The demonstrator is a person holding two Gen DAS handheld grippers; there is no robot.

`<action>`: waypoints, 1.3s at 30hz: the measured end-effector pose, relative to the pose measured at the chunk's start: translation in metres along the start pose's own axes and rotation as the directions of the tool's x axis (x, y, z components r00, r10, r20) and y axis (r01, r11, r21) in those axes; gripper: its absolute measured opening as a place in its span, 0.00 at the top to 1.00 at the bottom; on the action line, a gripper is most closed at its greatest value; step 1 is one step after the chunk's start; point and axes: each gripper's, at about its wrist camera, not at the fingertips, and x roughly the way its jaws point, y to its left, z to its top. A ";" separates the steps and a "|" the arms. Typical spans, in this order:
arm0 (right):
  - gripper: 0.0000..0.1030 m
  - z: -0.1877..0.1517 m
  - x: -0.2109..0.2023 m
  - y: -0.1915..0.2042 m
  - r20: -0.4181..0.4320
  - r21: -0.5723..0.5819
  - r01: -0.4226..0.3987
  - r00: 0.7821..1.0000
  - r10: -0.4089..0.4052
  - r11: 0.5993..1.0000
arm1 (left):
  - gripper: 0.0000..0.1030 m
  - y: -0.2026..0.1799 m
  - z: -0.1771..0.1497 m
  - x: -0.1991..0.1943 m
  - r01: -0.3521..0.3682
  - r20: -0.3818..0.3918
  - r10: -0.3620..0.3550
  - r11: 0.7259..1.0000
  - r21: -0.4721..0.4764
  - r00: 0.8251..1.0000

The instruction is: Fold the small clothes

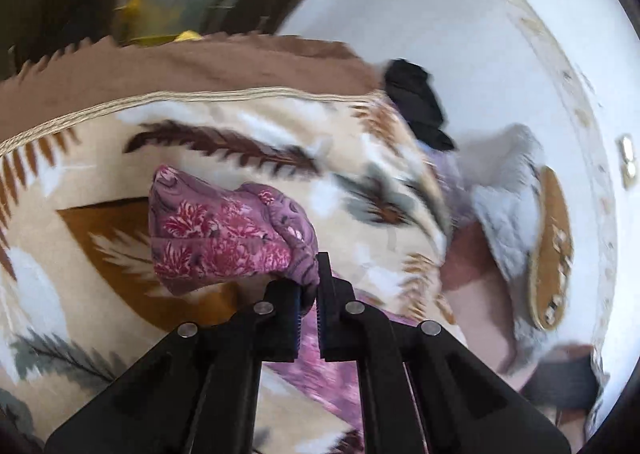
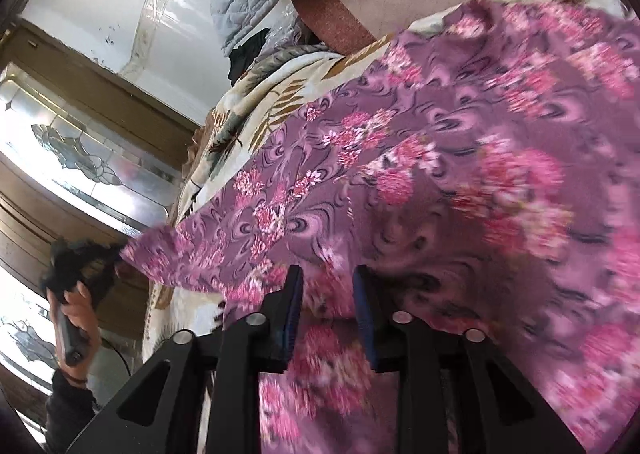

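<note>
Biggest thing: the feather-print blanket (image 1: 248,142), cream with brown and grey feathers, brown border along the far edge, covering the surface I work on. Also seen at left-centre in the right wrist view (image 2: 256,102), running under the cloth.

Next, the purple floral garment (image 2: 460,182). It spreads wide over the blanket in the right wrist view, fills most of that frame, blurred toward the right. In the left wrist view only a bunched end of it shows (image 1: 224,238), lifted off the blanket, with a strip of the same cloth trailing down under my fingers.

Grey quilted cushion (image 1: 508,210) with a tan trimmed face sits at the blanket's right end, near the white wall (image 1: 460,54). A crumpled black cloth (image 1: 416,106) lies at the blanket's far right corner, just beside the cushion.

My left gripper (image 1: 318,286): clenched on the bunched purple end, jaws nearly together with cloth pinched between them. It also shows at far left in the right wrist view (image 2: 80,266), my hand (image 2: 78,318) around its handle, at the garment's corner.

My right gripper (image 2: 328,294): jaws parted, purple cloth bulging up between the blue pads (image 2: 294,314). Not pressed together; can't tell if the pads actually bite the fabric.
</note>
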 end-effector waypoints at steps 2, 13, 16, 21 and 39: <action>0.57 -0.008 -0.023 0.001 0.009 -0.047 0.041 0.999 -0.040 0.998 | 0.96 -0.020 -0.005 -0.004 0.026 -0.008 -0.026 0.999 0.031 1.000; 0.49 -0.054 -0.151 -0.069 0.186 -0.110 0.281 0.948 -0.258 0.953 | 0.96 -0.104 -0.063 -0.008 0.069 -0.084 -0.056 0.985 0.161 0.995; 0.46 -0.056 -0.164 -0.091 0.231 -0.048 0.280 0.937 -0.262 0.959 | 0.96 -0.129 -0.090 -0.003 0.080 -0.120 -0.056 0.976 0.202 0.991; 0.44 -0.052 -0.157 -0.111 0.192 0.037 0.264 0.945 -0.266 0.964 | 0.96 -0.183 -0.148 0.011 0.125 -0.195 -0.069 0.948 0.293 0.978; 0.29 -0.051 -0.130 -0.089 0.113 -0.127 0.456 0.889 -0.444 0.881 | 0.73 -0.261 -0.334 0.108 0.163 -0.482 0.114 0.852 0.497 0.869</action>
